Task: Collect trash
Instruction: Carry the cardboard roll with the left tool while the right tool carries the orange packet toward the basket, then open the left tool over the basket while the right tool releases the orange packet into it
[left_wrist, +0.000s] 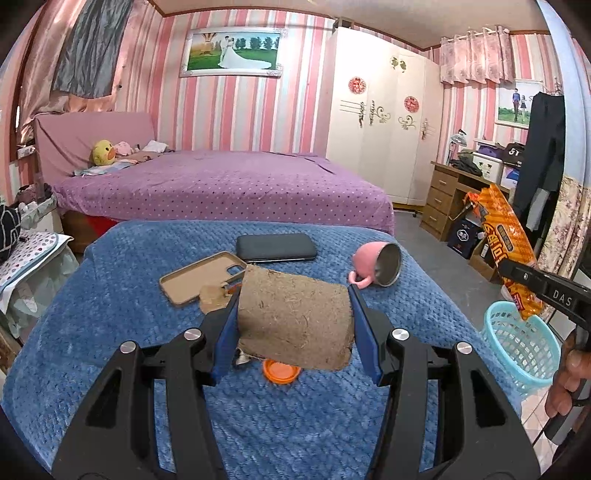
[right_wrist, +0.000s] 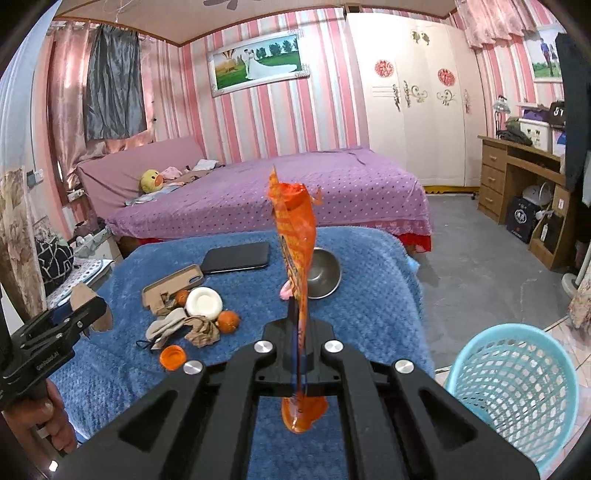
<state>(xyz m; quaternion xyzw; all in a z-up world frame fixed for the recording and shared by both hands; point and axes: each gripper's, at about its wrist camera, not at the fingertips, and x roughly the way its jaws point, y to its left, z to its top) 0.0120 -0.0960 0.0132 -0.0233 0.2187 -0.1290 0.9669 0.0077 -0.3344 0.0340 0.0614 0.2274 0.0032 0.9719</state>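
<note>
My left gripper (left_wrist: 293, 299) is shut on a brown cardboard piece (left_wrist: 295, 317) and holds it above the blue blanket (left_wrist: 110, 332); it also shows at the left of the right wrist view (right_wrist: 90, 306). My right gripper (right_wrist: 300, 314) is shut on an orange snack wrapper (right_wrist: 295, 236), held upright; in the left wrist view the wrapper (left_wrist: 502, 236) hangs above the light blue trash basket (left_wrist: 517, 343). The basket (right_wrist: 517, 387) sits on the floor at the right. An orange bottle cap (right_wrist: 172, 357), crumpled paper (right_wrist: 201, 330) and a sock (right_wrist: 164, 326) lie on the blanket.
On the blanket lie a black phone (right_wrist: 238, 256), a tan phone case (right_wrist: 171, 284), a pink steel-lined cup (left_wrist: 380, 264), a white round lid (right_wrist: 204, 302) and two oranges (right_wrist: 228, 321). A purple bed (left_wrist: 221, 184) stands behind, a wooden desk (right_wrist: 517, 173) at the right.
</note>
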